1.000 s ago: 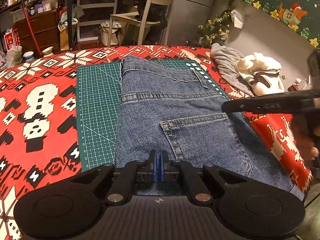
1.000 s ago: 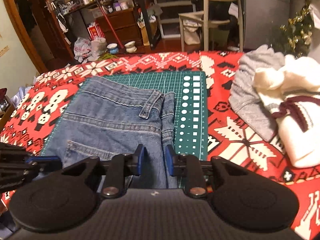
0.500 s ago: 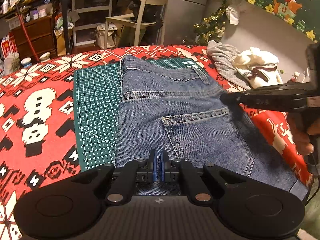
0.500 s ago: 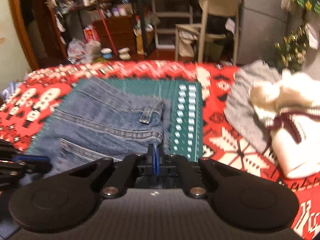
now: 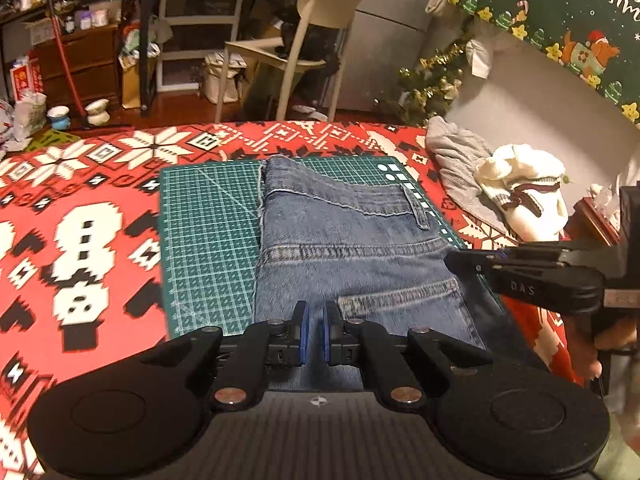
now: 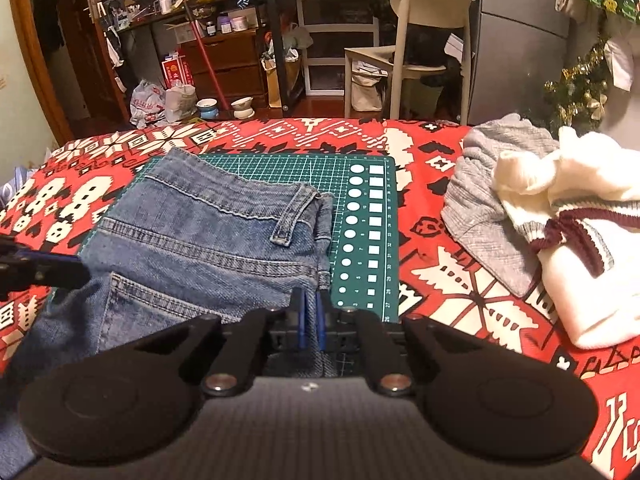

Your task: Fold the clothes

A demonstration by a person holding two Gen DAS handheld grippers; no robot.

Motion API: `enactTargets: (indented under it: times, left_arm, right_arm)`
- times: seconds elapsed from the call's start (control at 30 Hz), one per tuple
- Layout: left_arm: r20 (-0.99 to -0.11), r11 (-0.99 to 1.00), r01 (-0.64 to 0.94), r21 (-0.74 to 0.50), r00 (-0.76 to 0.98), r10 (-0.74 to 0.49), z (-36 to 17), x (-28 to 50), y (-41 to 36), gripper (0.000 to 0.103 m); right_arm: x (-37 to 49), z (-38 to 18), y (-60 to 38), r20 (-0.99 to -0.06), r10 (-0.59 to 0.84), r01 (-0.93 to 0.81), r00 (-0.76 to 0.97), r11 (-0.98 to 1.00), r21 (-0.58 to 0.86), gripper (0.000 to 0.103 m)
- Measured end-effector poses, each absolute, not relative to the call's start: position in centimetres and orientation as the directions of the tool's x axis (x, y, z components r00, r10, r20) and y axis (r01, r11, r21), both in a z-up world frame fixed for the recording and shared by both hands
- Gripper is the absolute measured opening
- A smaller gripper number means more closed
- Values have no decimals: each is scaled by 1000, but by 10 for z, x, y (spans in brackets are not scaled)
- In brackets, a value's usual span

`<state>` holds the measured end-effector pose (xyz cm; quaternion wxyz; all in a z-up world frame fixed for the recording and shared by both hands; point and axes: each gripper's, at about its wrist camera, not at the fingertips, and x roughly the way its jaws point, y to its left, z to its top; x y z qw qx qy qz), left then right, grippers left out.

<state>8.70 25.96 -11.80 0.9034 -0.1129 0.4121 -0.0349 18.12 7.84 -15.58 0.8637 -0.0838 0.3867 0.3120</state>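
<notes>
Two grippers at folded jeans (image 5: 352, 248) on green mat (image 5: 208, 232) — left gripper (image 5: 315, 334) pinching the near denim edge; right gripper (image 6: 311, 322) opening, denim edge between its pads.

The left gripper (image 5: 316, 334) pinches the near edge of the folded jeans (image 5: 352, 248), which lie on a green mat (image 5: 208, 240) over a red patterned cloth (image 5: 80, 248). The right gripper (image 5: 454, 260) (seen side-on) touches the jeans' right edge, near a grey garment (image 5: 456, 164) and a white one (image 5: 524, 184).
</notes>
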Motion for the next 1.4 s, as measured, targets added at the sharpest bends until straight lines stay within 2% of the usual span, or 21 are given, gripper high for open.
enactTargets:
  times: [0.33, 0.5, 0.7, 0.9, 1.03, 1.1, 1.3, 1.4]
  left_arm:
    - [-778, 968, -52, -246, 607, -165, -132, 109, 258, 5]
    - [-786, 974, -45, -221, 599, -151, -130, 110, 254, 4]
    - [-793, 977, -42, -208, 592, -143, -131, 113, 252, 2]
    - [-789, 973, -50, -225, 595, -151, -132, 110, 255, 2]
    - [-794, 964, -63, -257, 583, -174, -127, 102, 261, 2]
    - [-790, 957, -64, -282, 582, -193, -120, 93, 265, 4]
    - [-783, 945, -76, -319, 582, -218, -91, 73, 285, 5]
    - [-774, 943, -63, -327, 590, -229, -76, 78, 290, 5]
  right_arm:
    - [187, -151, 66, -726, 482, -596, 491, 794, 124, 8]
    - [183, -128, 53, -720, 465, -570, 515, 813, 117, 11]
    - [166, -97, 63, -694, 550, -628, 465, 757, 179, 11]
    - [157, -120, 119, -697, 616, -663, 367, 699, 268, 11]
    - [162, -149, 140, -736, 563, -636, 376, 735, 237, 9]
    - [165, -158, 137, -738, 544, -625, 399, 751, 215, 0]
    - [182, -162, 111, -727, 570, -580, 383, 761, 291, 0]
    - [184, -162, 104, -738, 533, -569, 415, 784, 247, 0]
